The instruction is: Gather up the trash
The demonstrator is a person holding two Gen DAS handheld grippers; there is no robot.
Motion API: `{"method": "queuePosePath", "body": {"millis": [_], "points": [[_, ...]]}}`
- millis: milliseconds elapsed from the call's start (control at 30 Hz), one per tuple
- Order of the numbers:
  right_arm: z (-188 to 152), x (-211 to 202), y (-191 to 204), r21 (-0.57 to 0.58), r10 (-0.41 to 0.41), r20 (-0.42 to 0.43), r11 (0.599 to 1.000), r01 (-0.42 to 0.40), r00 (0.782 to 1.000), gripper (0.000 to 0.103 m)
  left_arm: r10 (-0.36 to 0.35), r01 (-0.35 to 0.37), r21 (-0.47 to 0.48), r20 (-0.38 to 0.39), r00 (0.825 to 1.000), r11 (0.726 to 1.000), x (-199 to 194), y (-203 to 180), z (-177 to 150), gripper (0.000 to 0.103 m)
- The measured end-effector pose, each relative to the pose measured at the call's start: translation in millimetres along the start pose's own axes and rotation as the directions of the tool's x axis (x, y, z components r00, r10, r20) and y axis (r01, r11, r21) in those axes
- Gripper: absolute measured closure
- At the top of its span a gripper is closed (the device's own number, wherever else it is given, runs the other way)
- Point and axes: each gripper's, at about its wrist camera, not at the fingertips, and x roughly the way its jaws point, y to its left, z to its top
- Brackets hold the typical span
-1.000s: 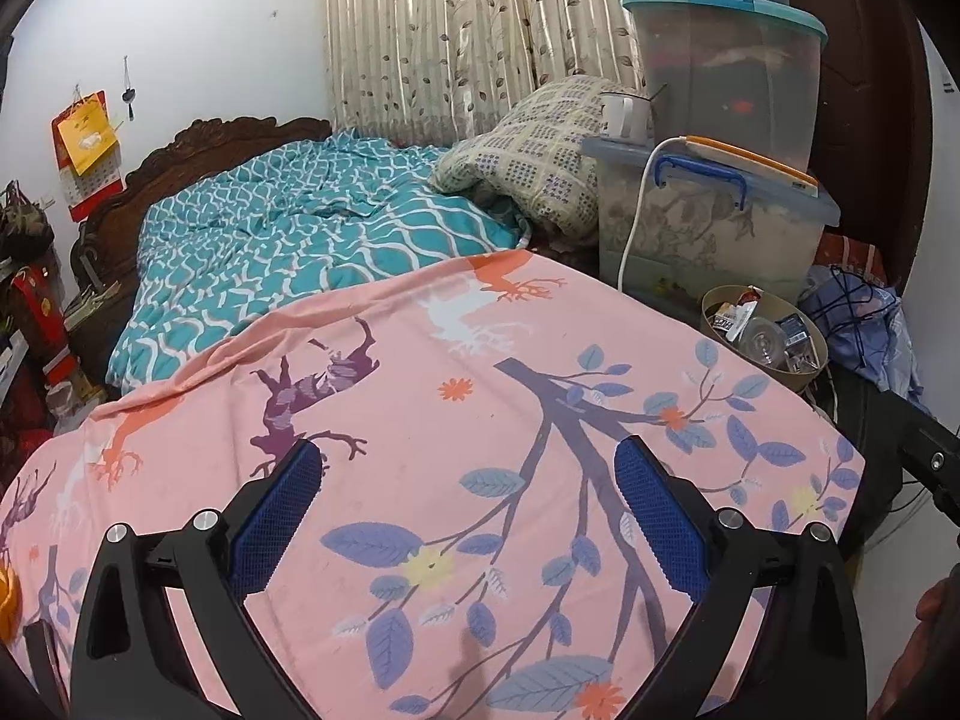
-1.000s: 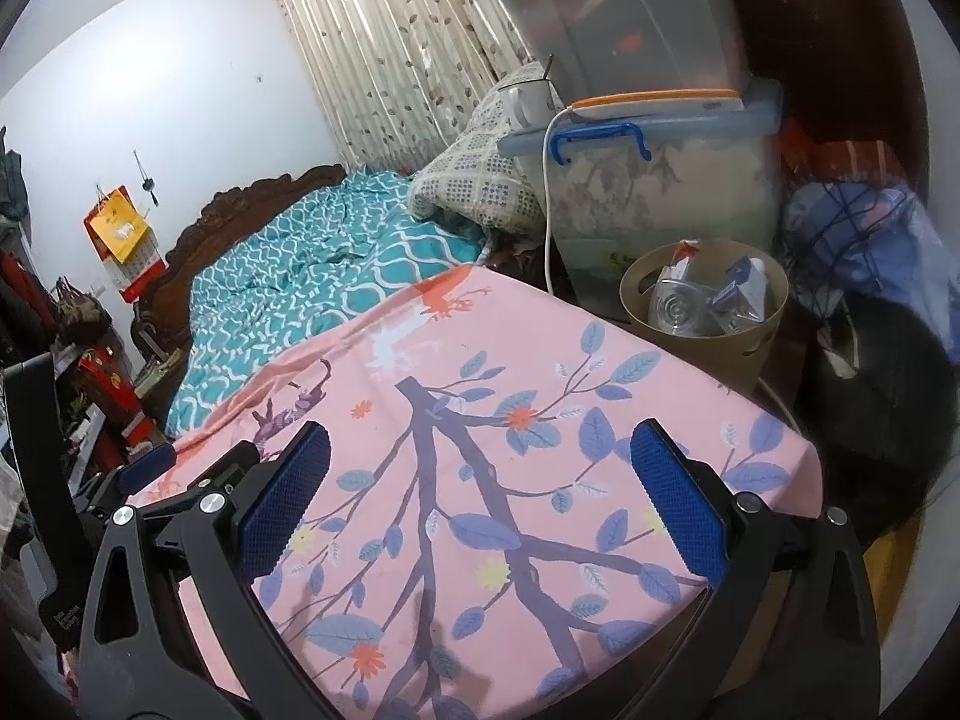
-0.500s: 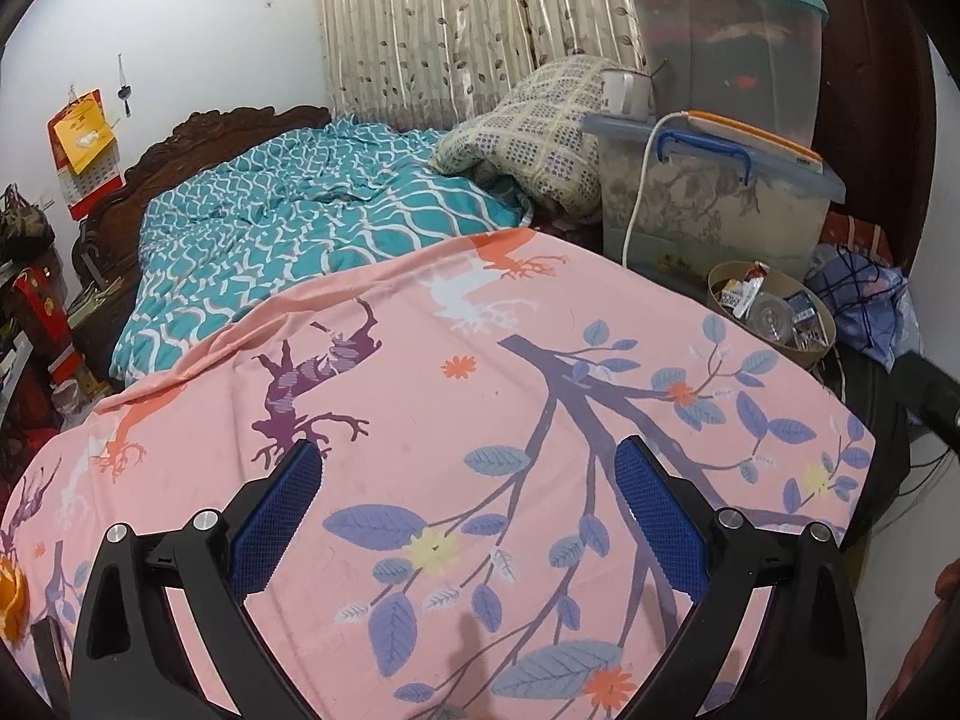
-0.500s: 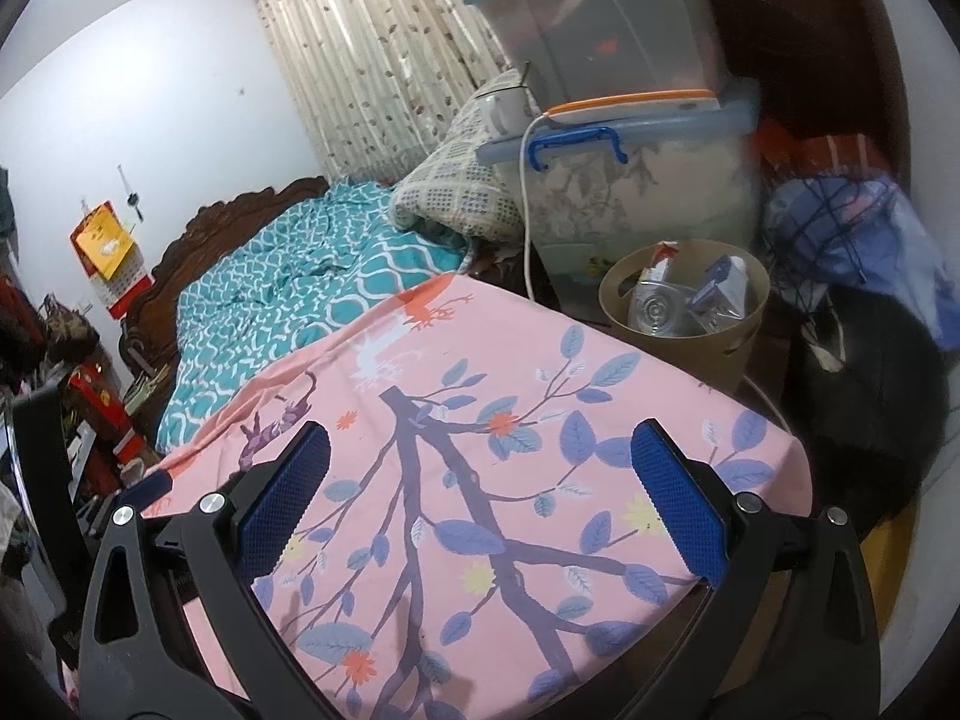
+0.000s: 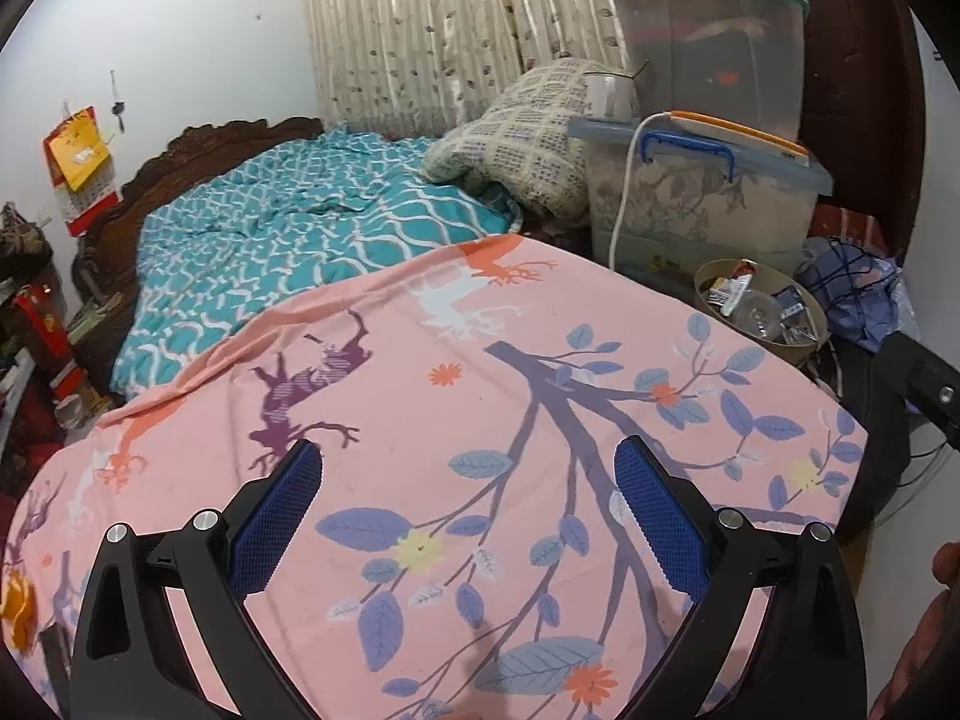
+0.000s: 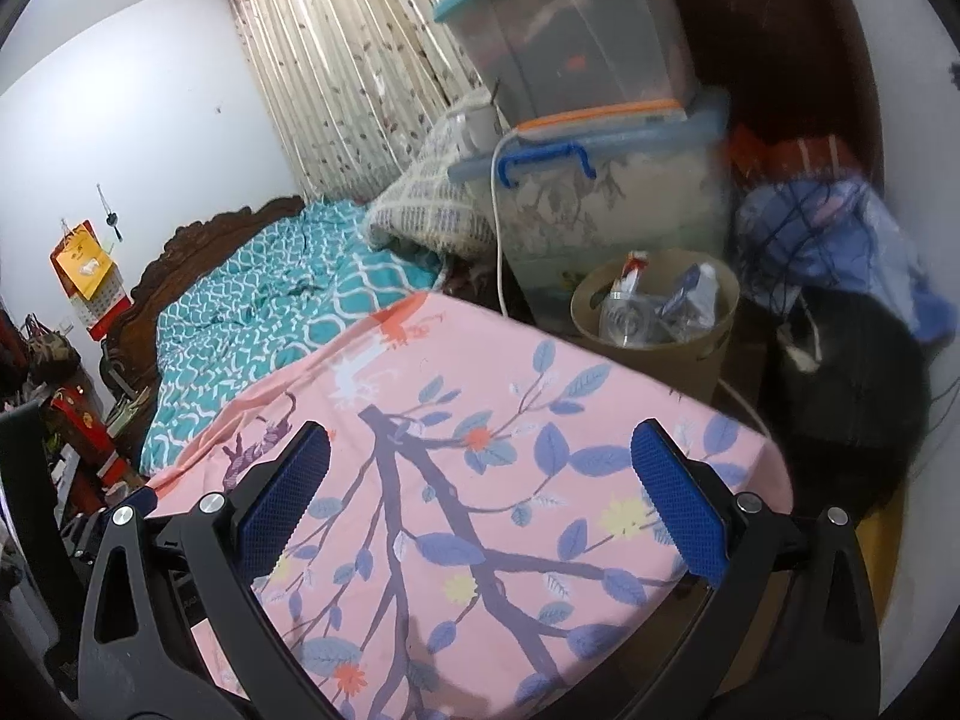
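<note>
A round tan waste bin (image 6: 654,324) stands on the floor past the bed's far right corner, holding a clear plastic bottle (image 6: 624,318) and several wrappers. It also shows in the left wrist view (image 5: 761,312). My left gripper (image 5: 468,480) is open and empty above the pink flowered bedspread (image 5: 456,420). My right gripper (image 6: 480,468) is open and empty above the same bedspread (image 6: 480,420), nearer the bin. No loose trash shows on the bedspread.
Stacked clear storage boxes (image 6: 594,192) with a white cable (image 6: 497,228) stand behind the bin. A heap of blue cloth (image 6: 840,240) and a black bag (image 6: 852,396) lie right of it. A teal quilt (image 5: 288,258) and a checked pillow (image 5: 522,138) lie further up the bed.
Both grippers have drawn back and swung a little, so the bin sits slightly further off in each view. Both stay open and empty.
</note>
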Motion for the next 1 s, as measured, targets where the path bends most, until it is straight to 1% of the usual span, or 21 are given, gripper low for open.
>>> {"method": "queuePosePath", "body": {"millis": [67, 267, 367, 533, 733, 1000], "points": [[1, -7, 3, -0.017, -0.007, 0.033, 1.0, 0.007, 0.999, 0.003, 0.006, -0.006, -0.002, 0.004, 1.0, 1.0, -3, -1, 4, 0.009], [2, -30, 5, -0.027, -0.034, 0.132, 0.999, 0.038, 0.991, 0.003, -0.005, 0.004, 0.007, 0.091, 0.996, 1.0, -25, -7, 18, 0.009], [3, -40, 2, -0.018, -0.049, 0.183, 0.998, 0.053, 0.982, 0.003, -0.024, 0.022, 0.022, 0.133, 0.991, 1.0, -36, -13, 27, 0.009], [10, -56, -7, 0.029, -0.057, 0.246, 0.998, 0.051, 0.968, 0.003, -0.032, 0.023, 0.049, 0.187, 0.982, 0.999, -53, -26, 39, 0.009], [14, -64, -10, 0.034, -0.06, 0.29, 0.998, 0.053, 0.955, 0.003, -0.037, 0.027, 0.052, 0.207, 0.978, 0.998, -61, -30, 43, 0.009], [14, -66, -8, 0.026, -0.054, 0.293, 0.998, 0.048, 0.955, 0.003, -0.034, 0.026, 0.042, 0.21, 0.977, 0.999, -65, -30, 43, 0.009]]}}
